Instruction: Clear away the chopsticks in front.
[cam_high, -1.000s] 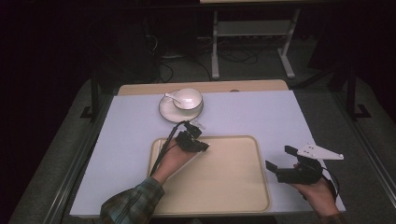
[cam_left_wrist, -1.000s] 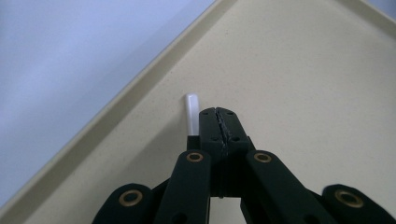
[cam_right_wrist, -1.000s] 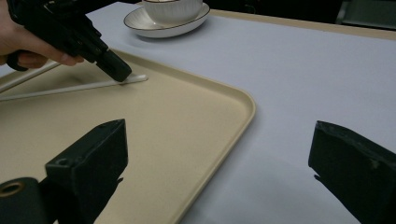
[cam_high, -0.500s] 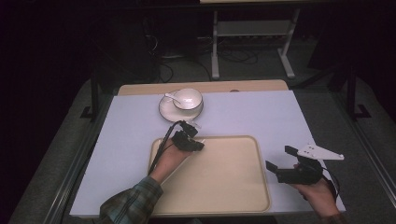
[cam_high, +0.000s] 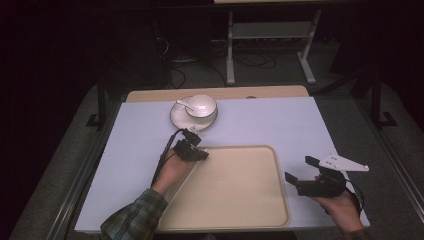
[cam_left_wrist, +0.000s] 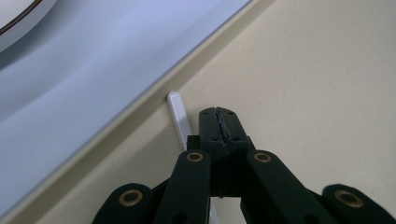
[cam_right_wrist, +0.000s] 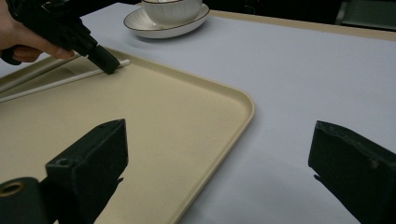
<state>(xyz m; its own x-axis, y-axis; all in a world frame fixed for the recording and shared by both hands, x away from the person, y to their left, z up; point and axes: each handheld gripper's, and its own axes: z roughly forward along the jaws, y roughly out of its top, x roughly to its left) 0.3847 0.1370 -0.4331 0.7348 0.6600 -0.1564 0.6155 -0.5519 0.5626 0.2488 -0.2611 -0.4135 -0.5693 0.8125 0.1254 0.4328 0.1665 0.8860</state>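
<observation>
A beige tray lies near on the lilac table. The right gripper, jaws spread wide, holds nothing. The left gripper, jaws pressed together, rests beside a white chopstick at the tray's far left.

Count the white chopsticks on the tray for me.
1 that I can see: a white chopstick lying along the tray rim's left edge, beside the left gripper's shut jaws. A second may be hidden under that gripper.
</observation>
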